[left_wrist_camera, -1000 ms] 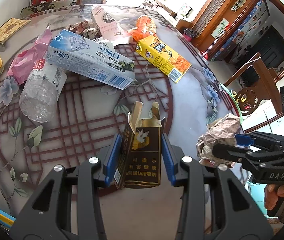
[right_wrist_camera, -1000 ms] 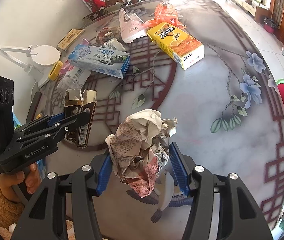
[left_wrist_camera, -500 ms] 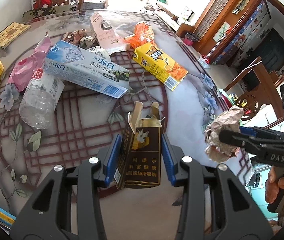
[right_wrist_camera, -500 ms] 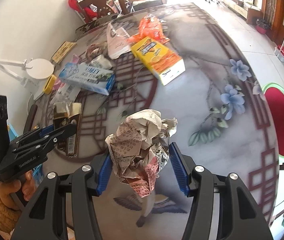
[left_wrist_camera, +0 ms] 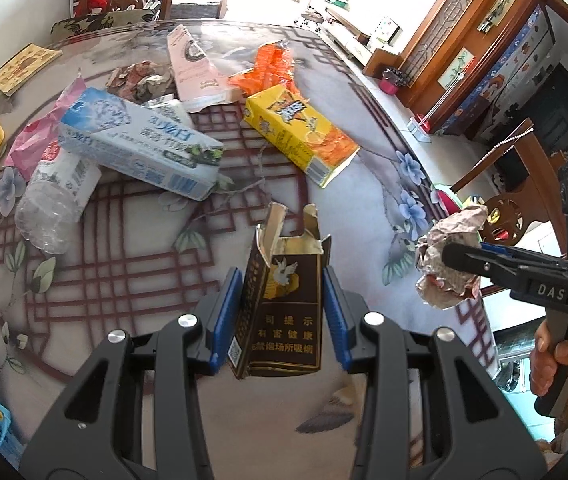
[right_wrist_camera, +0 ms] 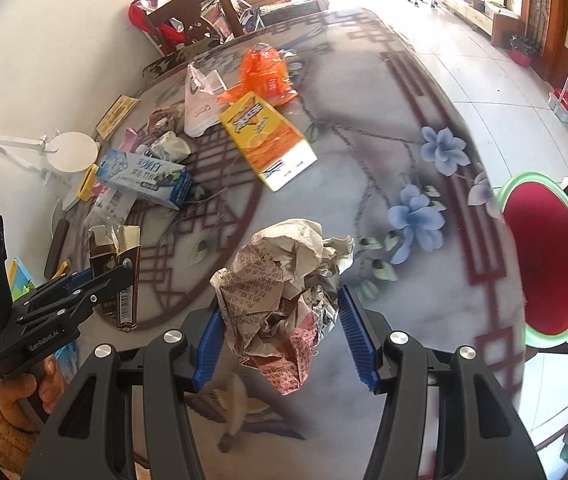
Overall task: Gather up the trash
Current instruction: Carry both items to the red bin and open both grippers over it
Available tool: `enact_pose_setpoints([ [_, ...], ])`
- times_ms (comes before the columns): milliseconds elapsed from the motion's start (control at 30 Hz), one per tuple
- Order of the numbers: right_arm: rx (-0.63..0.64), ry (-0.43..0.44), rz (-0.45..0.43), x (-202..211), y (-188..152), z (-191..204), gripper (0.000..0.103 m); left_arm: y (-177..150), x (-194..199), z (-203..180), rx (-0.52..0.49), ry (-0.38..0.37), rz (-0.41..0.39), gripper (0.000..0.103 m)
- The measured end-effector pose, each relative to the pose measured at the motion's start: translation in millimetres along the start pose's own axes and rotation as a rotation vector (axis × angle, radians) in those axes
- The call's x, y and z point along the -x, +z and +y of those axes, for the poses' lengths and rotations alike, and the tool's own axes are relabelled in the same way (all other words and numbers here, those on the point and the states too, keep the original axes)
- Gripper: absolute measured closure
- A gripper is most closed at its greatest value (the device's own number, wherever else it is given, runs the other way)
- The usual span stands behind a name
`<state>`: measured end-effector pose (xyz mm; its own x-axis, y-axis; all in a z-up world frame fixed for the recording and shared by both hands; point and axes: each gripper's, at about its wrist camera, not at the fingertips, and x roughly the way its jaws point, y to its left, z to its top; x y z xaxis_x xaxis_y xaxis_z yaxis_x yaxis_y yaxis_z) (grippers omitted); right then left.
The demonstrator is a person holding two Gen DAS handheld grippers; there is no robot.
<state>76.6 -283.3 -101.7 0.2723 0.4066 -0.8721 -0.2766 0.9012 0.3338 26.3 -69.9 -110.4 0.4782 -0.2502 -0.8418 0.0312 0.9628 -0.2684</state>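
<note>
left hand-held gripper (left_wrist_camera: pixel 282 312) clamped on torn cigarette pack (left_wrist_camera: pixel 284 320); right hand-held gripper (right_wrist_camera: pixel 282 334) clamped on crumpled paper (right_wrist_camera: pixel 284 292), both above the surface (right_wrist_camera: pixel 404 280).

torn-open brown cigarette pack (left_wrist_camera: pixel 284 312): upright, lifted above worktop | crumpled paper wad (right_wrist_camera: pixel 284 300): lifted | toothpaste box (left_wrist_camera: pixel 140 148), yellow carton (left_wrist_camera: pixel 300 132), clear bottle (left_wrist_camera: pixel 56 204), orange wrapper (left_wrist_camera: pixel 268 72): lying on worktop

Left hand-held gripper (left_wrist_camera: pixel 282 312) and right hand-held gripper (right_wrist_camera: pixel 280 334) both clamped, angled down
</note>
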Motion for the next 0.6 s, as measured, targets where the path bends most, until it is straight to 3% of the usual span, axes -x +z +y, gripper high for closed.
enact_pose_setpoints([
  [367, -0.034, -0.004, -0.031, 24, 14, -67, 0.050, 10, -14, -52, -0.010, 0.022, -0.007, 0.064],
  [600, -0.110, -0.075, -0.074, 45, 22, -140, 0.050, 19, -27, -91, -0.028, 0.031, -0.003, 0.064],
])
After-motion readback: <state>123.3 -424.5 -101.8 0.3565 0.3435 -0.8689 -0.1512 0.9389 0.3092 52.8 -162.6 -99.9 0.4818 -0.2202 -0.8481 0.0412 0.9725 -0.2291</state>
